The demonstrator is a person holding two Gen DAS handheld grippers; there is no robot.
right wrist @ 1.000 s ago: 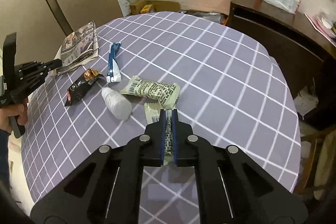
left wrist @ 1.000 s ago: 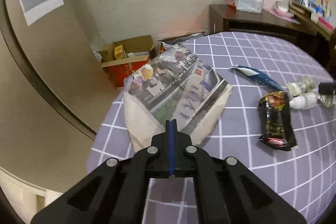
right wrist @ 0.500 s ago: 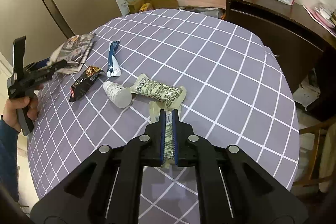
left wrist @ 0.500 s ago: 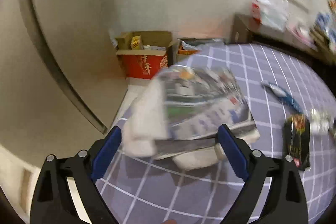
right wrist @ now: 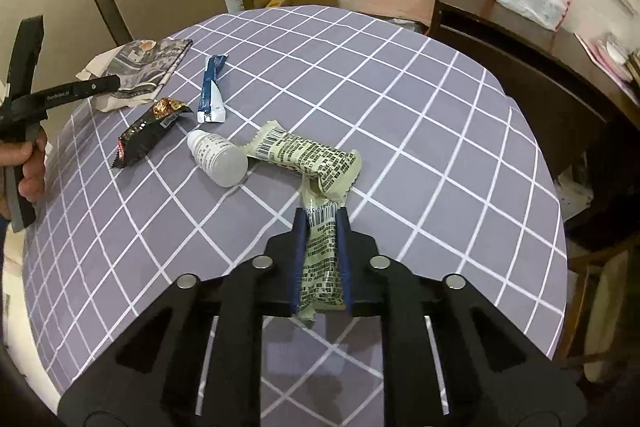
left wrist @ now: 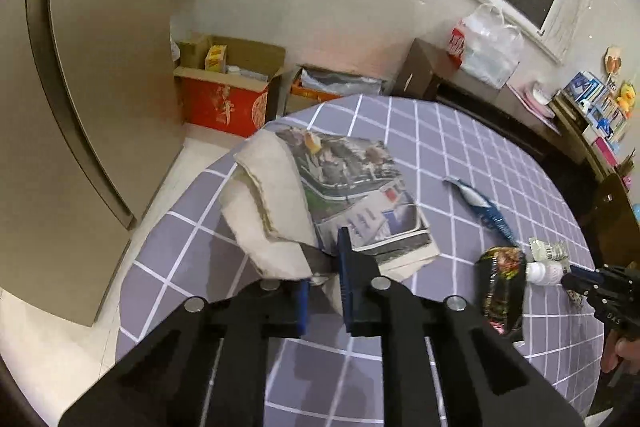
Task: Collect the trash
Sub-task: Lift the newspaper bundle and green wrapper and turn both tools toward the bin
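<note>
Since the earlier frame, left wrist view: the left tongs (left wrist: 325,269) have just been closing and now clench the near edge of the folded newspaper (left wrist: 344,195) at centre frame on the table (left wrist: 460,155).

Right wrist view: the right tongs (right wrist: 321,255) grip a printed wrapper (right wrist: 322,267) at lower centre. Judged barely begun: a bottle (right wrist: 218,157), black snack packet (right wrist: 148,133), blue wrapper (right wrist: 211,89) and second printed wrapper (right wrist: 308,157) remain. No bin is identifiable.
</note>
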